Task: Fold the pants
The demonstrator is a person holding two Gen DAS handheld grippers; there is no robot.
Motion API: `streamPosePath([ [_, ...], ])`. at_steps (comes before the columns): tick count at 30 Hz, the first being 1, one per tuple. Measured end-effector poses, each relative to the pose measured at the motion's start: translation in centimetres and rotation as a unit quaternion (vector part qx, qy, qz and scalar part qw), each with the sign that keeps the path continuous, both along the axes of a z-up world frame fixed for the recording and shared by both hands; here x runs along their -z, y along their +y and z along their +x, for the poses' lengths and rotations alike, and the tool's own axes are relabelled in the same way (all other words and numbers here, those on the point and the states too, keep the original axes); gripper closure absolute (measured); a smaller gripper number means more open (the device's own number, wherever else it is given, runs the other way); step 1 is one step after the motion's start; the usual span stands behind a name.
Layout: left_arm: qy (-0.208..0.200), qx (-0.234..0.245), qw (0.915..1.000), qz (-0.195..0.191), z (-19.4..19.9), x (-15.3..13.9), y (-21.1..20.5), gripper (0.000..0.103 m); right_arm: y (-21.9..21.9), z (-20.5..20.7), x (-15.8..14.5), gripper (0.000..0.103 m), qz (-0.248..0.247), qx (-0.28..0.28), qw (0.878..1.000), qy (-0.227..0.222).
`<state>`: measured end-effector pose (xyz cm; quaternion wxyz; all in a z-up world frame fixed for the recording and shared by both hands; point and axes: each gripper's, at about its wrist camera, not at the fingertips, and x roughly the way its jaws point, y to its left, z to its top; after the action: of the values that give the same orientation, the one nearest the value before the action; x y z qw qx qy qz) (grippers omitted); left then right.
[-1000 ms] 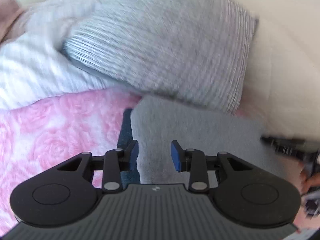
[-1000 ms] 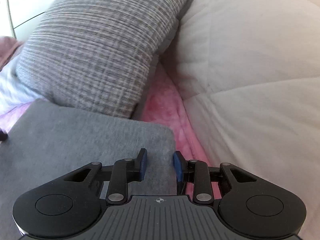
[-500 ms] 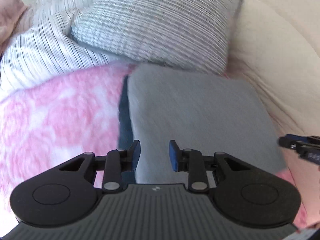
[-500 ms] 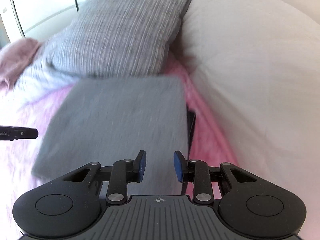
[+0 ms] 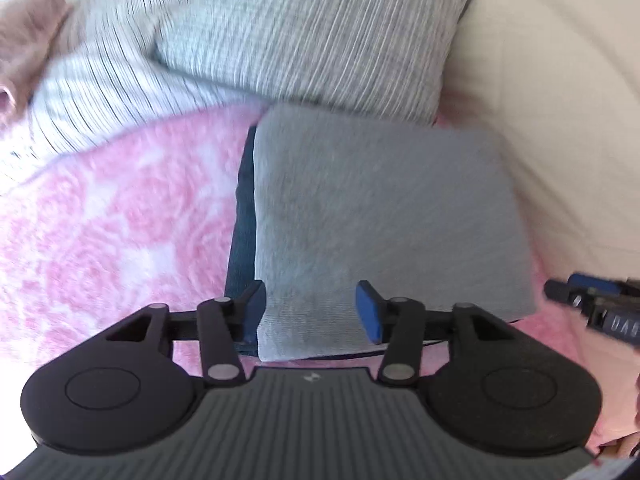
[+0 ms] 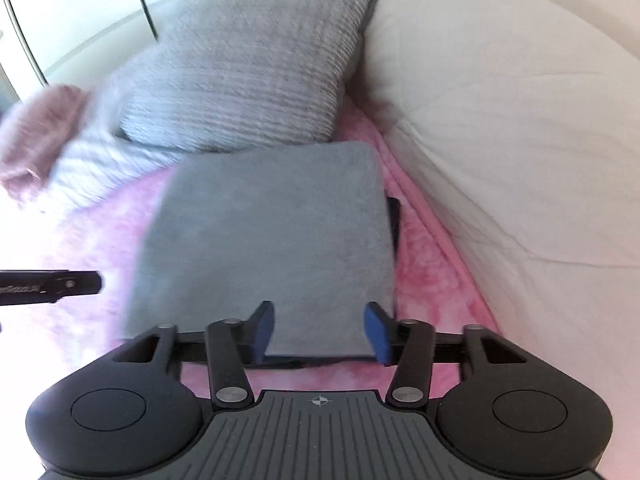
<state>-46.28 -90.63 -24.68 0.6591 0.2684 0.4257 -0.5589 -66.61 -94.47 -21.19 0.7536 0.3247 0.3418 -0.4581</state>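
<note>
Grey pants [image 5: 384, 216] lie folded into a flat rectangle on a pink blanket [image 5: 120, 216], on top of a folded dark blue garment [image 5: 242, 216] whose edge shows along the left side. My left gripper [image 5: 310, 308] hovers open over the rectangle's near left corner, nothing between its fingers. In the right wrist view the same grey pants [image 6: 272, 240] lie ahead, and my right gripper [image 6: 318, 332] is open above their near edge, holding nothing. The right gripper's tip [image 5: 588, 300] shows at the left view's right edge; the left gripper's tip [image 6: 52, 286] shows at the right view's left edge.
A grey striped pillow [image 5: 320, 36] leans just behind the pants, with a white striped pillow [image 5: 100, 80] and a dusty pink fluffy item [image 6: 36, 128] to its left. A bulky cream duvet [image 6: 520, 120] rises along the right side. White cupboard doors [image 6: 80, 12] stand behind.
Both grippers have pulled back from the folded pants and opened wider. The whole grey rectangle has come into view, lying flat on the blanket.
</note>
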Motion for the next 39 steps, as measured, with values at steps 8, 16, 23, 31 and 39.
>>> streamPosePath([
  [8,-0.010,0.020,0.9995,-0.021,-2.1,-8.4,4.5,0.033,4.7,0.4,-7.1,0.045,-0.014,-0.022,1.000,-0.017],
  [16,-0.024,0.042,0.9968,-0.063,-3.6,-14.8,9.4,0.017,9.4,-0.2,-13.1,0.044,-0.031,-0.003,0.999,-0.035],
  [23,-0.052,0.053,0.9916,-0.106,-4.3,-18.8,13.6,0.001,13.3,-0.2,-16.0,0.044,-0.032,0.019,0.998,-0.047],
  [31,-0.059,0.065,0.9892,-0.117,-4.4,-20.5,18.1,0.001,18.3,-0.3,-17.7,0.044,-0.030,0.037,0.997,-0.057],
  [39,-0.073,0.065,0.9894,-0.108,-4.3,-20.6,21.4,0.001,21.8,-0.3,-18.4,0.044,-0.030,0.038,0.998,-0.047],
])
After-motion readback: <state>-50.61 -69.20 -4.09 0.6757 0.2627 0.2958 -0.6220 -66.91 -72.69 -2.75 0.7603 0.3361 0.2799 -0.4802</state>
